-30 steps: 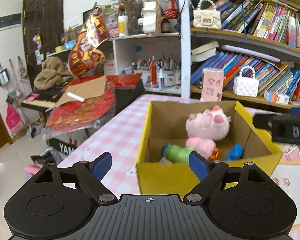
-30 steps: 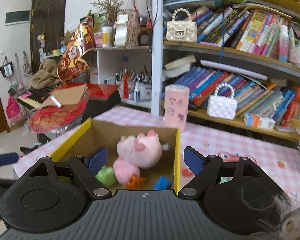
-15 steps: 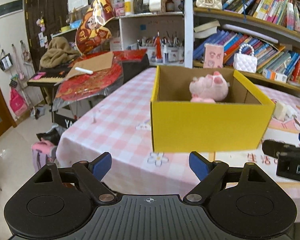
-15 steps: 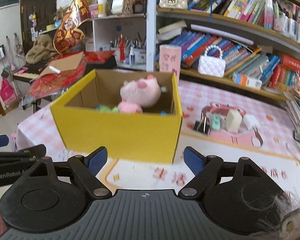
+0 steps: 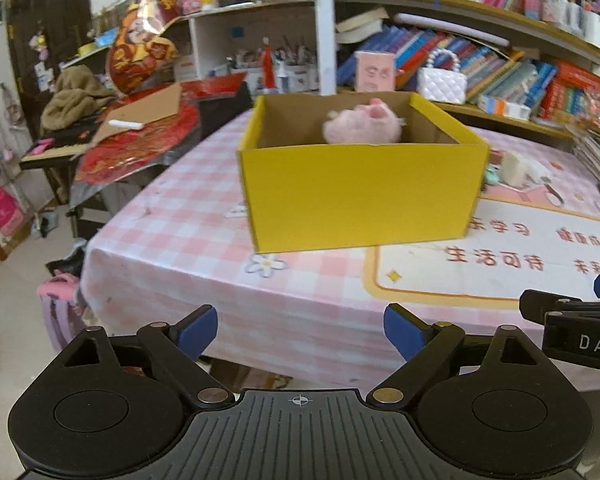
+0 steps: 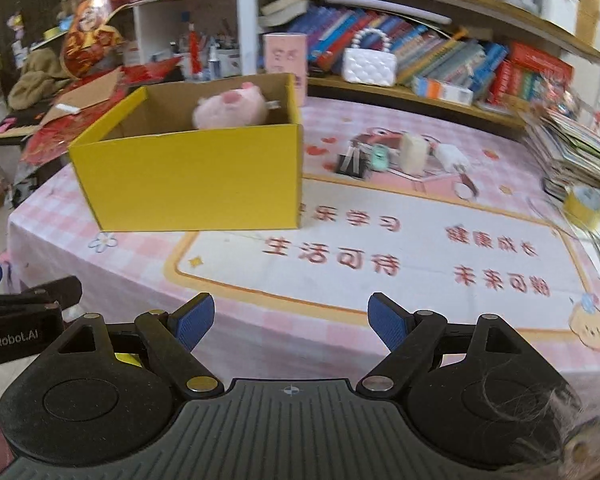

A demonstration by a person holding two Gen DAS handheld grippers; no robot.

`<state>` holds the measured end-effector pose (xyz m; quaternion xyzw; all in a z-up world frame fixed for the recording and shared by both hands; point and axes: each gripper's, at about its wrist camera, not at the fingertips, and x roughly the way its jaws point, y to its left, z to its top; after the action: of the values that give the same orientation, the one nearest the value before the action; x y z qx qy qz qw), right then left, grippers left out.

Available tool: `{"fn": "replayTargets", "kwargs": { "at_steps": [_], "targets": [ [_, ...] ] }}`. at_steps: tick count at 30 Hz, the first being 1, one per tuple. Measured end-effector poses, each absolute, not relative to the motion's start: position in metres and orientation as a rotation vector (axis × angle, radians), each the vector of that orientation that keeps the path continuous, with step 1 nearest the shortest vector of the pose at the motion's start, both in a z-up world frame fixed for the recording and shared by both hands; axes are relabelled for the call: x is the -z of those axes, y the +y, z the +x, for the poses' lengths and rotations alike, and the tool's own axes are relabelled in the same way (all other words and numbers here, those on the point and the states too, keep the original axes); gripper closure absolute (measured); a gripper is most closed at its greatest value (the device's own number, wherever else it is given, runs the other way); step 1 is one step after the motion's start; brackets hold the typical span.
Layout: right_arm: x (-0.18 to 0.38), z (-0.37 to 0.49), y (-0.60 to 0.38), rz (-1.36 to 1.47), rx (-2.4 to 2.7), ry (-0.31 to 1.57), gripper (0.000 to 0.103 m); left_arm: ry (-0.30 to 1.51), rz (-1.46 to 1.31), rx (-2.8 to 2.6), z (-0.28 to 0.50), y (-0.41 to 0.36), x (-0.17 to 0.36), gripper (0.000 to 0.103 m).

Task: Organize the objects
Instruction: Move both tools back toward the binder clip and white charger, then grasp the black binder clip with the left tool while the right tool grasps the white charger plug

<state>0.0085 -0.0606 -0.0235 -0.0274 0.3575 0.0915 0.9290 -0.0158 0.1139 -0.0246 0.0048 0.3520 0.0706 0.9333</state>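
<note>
Each gripper, the left gripper [image 5: 300, 330] and the right gripper [image 6: 291, 318], is matte black plastic with a ribbed grey centre plate bearing a small white crosshair mark. Two round discs flank it. Angled link arms with silver and brass-coloured pivot screws carry fingers [image 5: 198, 328] tipped in blue textured pads. White lettering marks each gripper's side.

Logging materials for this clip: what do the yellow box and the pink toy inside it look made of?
Yellow box: probably cardboard, with a matte yellow outside, plain brown inside and thin folded walls. Pink plush pig: soft fuzzy fabric, likely stuffed; the picture is blurred, so the details are unclear.
</note>
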Motion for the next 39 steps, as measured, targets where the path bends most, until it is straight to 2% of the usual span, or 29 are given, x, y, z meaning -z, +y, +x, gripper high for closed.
{"fn": "replayTargets", "kwargs": {
  "at_steps": [19,39],
  "targets": [
    [0.022,0.010,-0.144,0.010,0.038,0.738,0.019,0.742,0.041,0.118,0.026,0.026,0.030,0.010],
    [0.019,0.090,-0.240,0.026,0.019,0.749,0.019,0.746,0.027,0.145,0.104,-0.072,0.031,0.012]
  ]
}}
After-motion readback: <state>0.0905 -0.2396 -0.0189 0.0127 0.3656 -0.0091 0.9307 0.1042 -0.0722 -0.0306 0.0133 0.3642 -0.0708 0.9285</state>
